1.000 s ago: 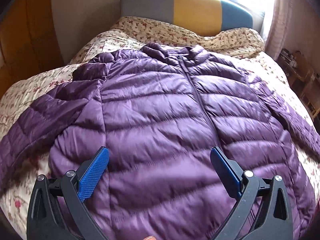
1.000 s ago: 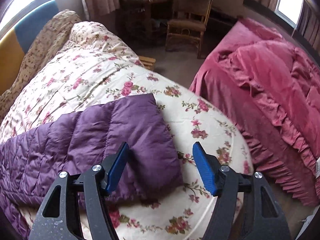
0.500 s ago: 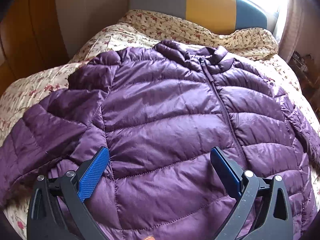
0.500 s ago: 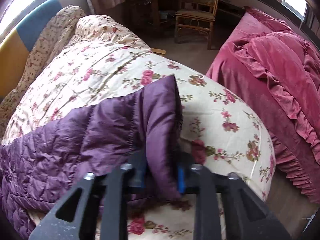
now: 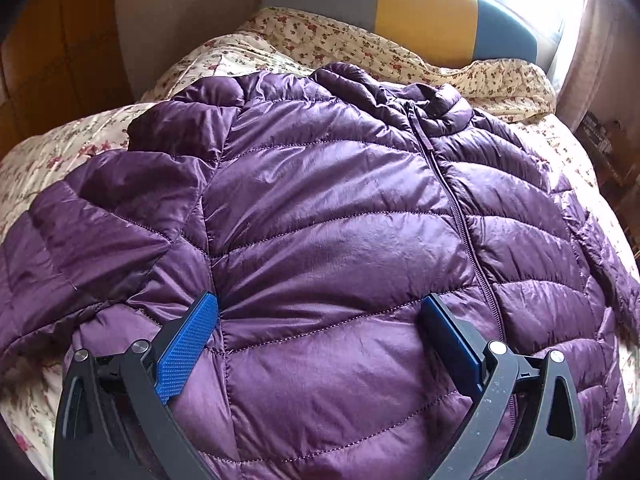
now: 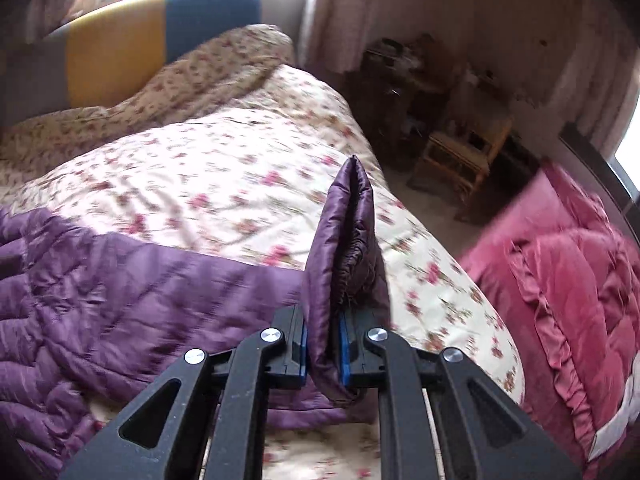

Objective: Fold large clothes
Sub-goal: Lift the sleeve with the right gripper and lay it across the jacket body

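A purple quilted puffer jacket (image 5: 328, 232) lies face up, zipped, on a floral bedspread (image 5: 52, 156). My left gripper (image 5: 318, 312) is open, its blue pads pressed on or just above the jacket's left front panel. In the right wrist view my right gripper (image 6: 323, 344) is shut on the cuff end of the jacket's sleeve (image 6: 348, 240), which stands up between the jaws, lifted off the bed. The rest of the sleeve (image 6: 140, 280) trails to the left across the floral bedspread (image 6: 220, 184).
A grey, yellow and blue headboard (image 5: 420, 16) stands behind the bed, with a window above it. A second bed with a pink cover (image 6: 568, 300) lies to the right. A wicker chair (image 6: 460, 160) and dark furniture stand beyond the gap of floor.
My right gripper closed on the sleeve cuff, then lifted it and swung toward the headboard. My left gripper moved closer to the jacket's chest, still open.
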`<state>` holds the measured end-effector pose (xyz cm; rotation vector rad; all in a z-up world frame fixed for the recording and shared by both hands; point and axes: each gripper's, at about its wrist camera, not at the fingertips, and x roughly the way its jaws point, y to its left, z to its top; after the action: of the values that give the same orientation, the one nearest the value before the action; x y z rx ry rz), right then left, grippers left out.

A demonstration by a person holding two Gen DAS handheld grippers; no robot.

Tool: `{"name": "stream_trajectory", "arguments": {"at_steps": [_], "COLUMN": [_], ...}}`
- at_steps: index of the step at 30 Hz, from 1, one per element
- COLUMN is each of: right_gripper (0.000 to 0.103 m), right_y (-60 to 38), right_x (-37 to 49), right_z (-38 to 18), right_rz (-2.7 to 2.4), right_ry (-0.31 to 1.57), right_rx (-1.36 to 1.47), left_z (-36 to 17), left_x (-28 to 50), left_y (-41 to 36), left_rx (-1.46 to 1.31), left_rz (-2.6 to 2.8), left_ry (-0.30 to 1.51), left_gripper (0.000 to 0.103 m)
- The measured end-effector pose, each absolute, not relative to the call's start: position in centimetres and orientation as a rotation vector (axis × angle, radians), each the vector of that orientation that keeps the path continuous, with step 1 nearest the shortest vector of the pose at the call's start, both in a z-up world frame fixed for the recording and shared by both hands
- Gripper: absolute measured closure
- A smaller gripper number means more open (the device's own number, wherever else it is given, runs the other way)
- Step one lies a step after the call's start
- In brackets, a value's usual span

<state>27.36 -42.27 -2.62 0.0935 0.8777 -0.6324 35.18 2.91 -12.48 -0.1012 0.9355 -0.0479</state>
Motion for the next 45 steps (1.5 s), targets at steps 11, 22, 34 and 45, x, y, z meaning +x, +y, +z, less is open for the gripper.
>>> {"name": "stream_trajectory", "arguments": {"at_steps": [11, 22, 34, 45], "right_gripper": [0.093, 0.093, 0.093, 0.035], "right_y": [-26.3, -13.8, -6.9, -8.8], "right_x": [36.2, 40.5, 39.7, 38.1], "right_z": [-2.3, -5.0, -8.0, -6.6], "right_rz": [-0.317, 0.105, 0.430, 0.422], "right_ry": [0.853, 0.909, 1.021, 0.993], "right_rx": [-0.037, -0.037, -0.015, 0.053], "left_z": [-11.6, -11.3, -10.8, -9.6], "left_x": [34.6, 34.2, 33.4, 32.4], "left_y": [4.3, 5.5, 5.8, 4.4], "left_rx": [-0.189, -0.242, -0.253, -0.248], "left_rz": [-0.092, -0.138, -0.174, -0.245], "left_ry": [0.912, 0.900, 0.883, 0.857], "left_gripper": [0.003, 0.008, 0.015, 0.015]}}
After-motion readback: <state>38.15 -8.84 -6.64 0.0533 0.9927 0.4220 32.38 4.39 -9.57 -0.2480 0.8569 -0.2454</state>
